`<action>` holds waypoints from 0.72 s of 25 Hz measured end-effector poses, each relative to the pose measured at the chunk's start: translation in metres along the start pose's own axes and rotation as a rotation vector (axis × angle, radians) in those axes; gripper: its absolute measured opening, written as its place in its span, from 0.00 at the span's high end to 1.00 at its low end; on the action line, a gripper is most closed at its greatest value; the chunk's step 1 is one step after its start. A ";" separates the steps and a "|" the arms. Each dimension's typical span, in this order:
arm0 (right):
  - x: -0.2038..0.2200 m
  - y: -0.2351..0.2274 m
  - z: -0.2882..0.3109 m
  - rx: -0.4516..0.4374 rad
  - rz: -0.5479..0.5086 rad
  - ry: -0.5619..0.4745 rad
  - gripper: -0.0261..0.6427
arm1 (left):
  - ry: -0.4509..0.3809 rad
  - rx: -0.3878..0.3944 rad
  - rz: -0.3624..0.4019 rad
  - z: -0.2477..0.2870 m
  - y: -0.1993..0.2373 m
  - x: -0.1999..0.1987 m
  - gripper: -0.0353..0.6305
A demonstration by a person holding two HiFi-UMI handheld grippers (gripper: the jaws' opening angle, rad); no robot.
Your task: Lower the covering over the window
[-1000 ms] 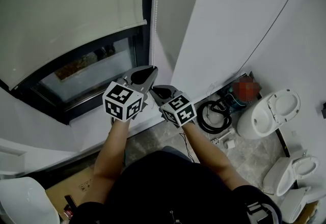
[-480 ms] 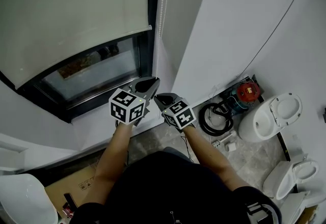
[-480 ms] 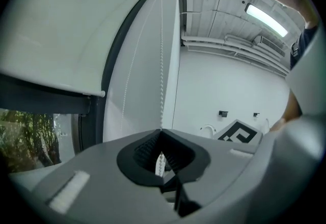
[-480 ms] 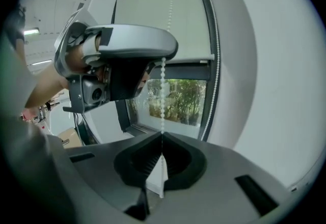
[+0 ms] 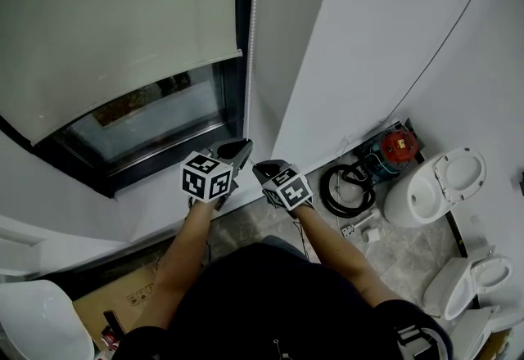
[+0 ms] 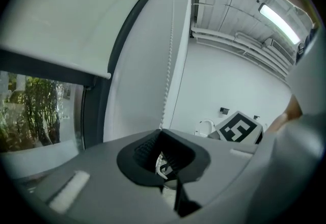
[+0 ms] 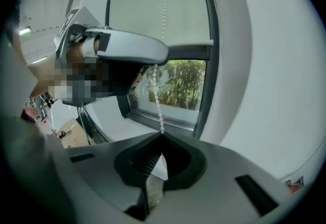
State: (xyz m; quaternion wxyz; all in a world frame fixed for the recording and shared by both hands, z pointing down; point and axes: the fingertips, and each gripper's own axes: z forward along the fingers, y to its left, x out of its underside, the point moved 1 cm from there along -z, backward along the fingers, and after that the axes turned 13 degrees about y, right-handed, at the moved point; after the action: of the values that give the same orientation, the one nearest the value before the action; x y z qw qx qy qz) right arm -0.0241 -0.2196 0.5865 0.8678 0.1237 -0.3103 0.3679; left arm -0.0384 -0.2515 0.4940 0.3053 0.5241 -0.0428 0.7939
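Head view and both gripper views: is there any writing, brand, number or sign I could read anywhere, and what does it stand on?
No text can be read in any view.
Cardboard box: small dark printed marks, too small to read.
Marker cubes: black-and-white square patterns, not letters or numbers.
Red device on the floor: no label can be made out.

Unfinished room being used for storage or fit-out work, white toilets (image 5: 434,182) standing crowded along a bare wall (image 5: 368,39), coiled black hose (image 5: 344,186) and red power tool (image 5: 399,146) lying on the stone floor (image 5: 409,256), cardboard box (image 5: 115,305) lying nearby, pipes (image 6: 239,39) running exposed overhead.
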 end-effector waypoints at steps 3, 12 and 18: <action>0.007 0.000 0.002 -0.004 0.010 0.017 0.94 | 0.004 0.000 -0.014 0.003 0.001 0.006 0.93; 0.010 -0.002 0.000 -0.019 0.034 0.010 0.94 | -0.033 0.027 -0.062 0.007 0.003 0.004 0.93; 0.018 -0.003 0.001 -0.019 0.045 0.020 0.94 | 0.026 0.039 -0.086 0.019 -0.001 0.032 0.93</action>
State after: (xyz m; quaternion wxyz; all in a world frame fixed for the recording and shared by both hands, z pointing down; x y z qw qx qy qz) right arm -0.0127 -0.2127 0.5988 0.8634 0.1050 -0.3078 0.3856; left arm -0.0310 -0.2443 0.5294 0.3297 0.5210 -0.0009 0.7873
